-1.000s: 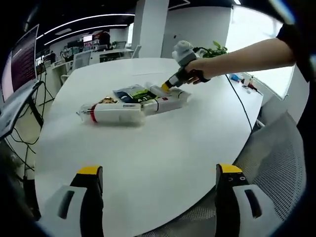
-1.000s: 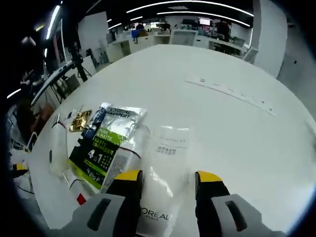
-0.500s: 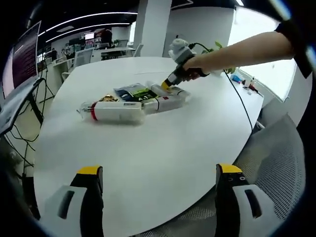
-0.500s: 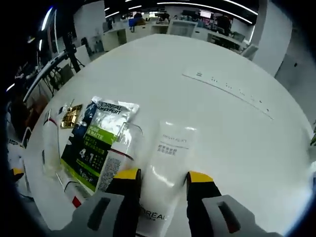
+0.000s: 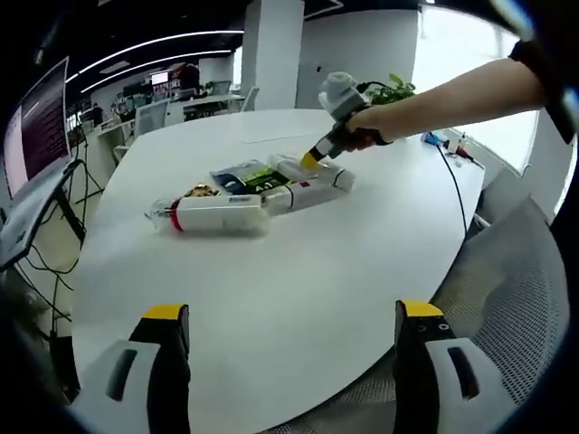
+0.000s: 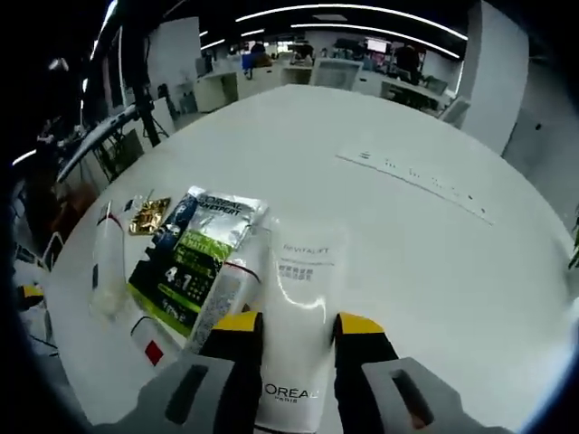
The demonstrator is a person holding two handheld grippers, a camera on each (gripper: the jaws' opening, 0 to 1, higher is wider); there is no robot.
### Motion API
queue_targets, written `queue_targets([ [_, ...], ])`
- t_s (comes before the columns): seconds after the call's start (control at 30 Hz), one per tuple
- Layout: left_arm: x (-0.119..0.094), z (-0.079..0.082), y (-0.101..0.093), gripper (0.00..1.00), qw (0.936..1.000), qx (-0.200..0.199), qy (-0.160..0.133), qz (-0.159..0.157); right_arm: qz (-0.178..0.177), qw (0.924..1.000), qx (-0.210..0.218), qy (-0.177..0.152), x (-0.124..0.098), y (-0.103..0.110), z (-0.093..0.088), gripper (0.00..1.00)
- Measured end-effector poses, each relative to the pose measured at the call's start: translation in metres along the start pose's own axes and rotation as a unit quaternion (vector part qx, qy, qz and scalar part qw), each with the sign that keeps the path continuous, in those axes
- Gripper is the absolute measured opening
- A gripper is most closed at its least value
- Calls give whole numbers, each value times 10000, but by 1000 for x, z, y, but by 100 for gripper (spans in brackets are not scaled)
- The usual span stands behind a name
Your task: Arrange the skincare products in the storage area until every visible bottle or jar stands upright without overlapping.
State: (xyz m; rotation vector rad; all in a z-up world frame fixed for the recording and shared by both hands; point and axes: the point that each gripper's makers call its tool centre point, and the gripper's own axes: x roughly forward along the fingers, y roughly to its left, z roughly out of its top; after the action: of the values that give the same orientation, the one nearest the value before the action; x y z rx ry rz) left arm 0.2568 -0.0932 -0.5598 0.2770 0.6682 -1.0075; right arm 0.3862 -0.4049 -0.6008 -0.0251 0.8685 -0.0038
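Observation:
Several skincare items lie flat in a heap on the white round table (image 5: 298, 271). A white L'Oreal tube (image 6: 298, 271) sits between the jaws of my right gripper (image 6: 297, 327), which is shut on it near its cap end. Beside it lie a green-and-black sachet pack (image 6: 194, 253), a second white tube with a red mark (image 6: 217, 303), a white bottle with a red band (image 6: 107, 262) and a small gold item (image 6: 149, 215). In the left gripper view the heap (image 5: 249, 185) is mid-table with a hand holding the right gripper (image 5: 312, 161) on it. My left gripper (image 5: 293, 312) is open over the near table edge.
A mesh office chair (image 5: 511, 298) stands at the table's right edge. A black cable (image 5: 450, 194) runs across the far right of the table near a potted plant (image 5: 393, 90). A monitor (image 5: 36, 122) on a stand is at the left.
The right gripper's jaws have narrowed onto the white tube, which now sits straight between them. The left gripper stays open; its view has shifted only slightly.

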Motion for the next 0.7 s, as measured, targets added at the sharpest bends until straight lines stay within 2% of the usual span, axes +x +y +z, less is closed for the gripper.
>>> queue_targets([
  [0.17, -1, 6, 1, 85, 9999, 6, -140, 56, -130, 9984, 158, -524, -30, -1, -1, 21],
  [0.23, -1, 6, 1, 85, 9999, 40, -151, 61, -158, 9975, 212, -650, -30, -4, -1, 20],
  [0.27, -1, 7, 0, 84, 9998, 63, -165, 45, -139, 9967, 220, -765, -37, -2, 0, 20],
  [0.3, -3, 9, -2, 83, 9998, 91, -192, 27, 53, 9947, 148, -1018, -43, 5, 4, 21],
  [0.33, -4, 14, -5, 82, 9995, 126, -275, -56, 49, 9944, 176, -1045, -49, 7, 2, 21],
  [0.37, -6, 25, -11, 80, 9983, 99, -530, -209, 21, 9948, 150, -1008, -54, 9, -1, 21],
  [0.4, -8, 31, -13, 80, 9975, 34, -657, -251, 43, 9929, -30, -1186, -58, 11, 1, 21],
  [0.43, -12, 40, -15, 81, 9965, -28, -792, -276, 33, 9928, -41, -1198, -60, 12, 0, 21],
  [0.6, -18, 49, -12, 82, 9965, -116, -799, -201, 47, 9901, 70, -1398, -82, 20, -5, 20],
  [0.7, -23, 64, -15, 81, 9948, -203, -964, -259, 109, 9875, 21, -1575, -95, 30, -7, 21],
])
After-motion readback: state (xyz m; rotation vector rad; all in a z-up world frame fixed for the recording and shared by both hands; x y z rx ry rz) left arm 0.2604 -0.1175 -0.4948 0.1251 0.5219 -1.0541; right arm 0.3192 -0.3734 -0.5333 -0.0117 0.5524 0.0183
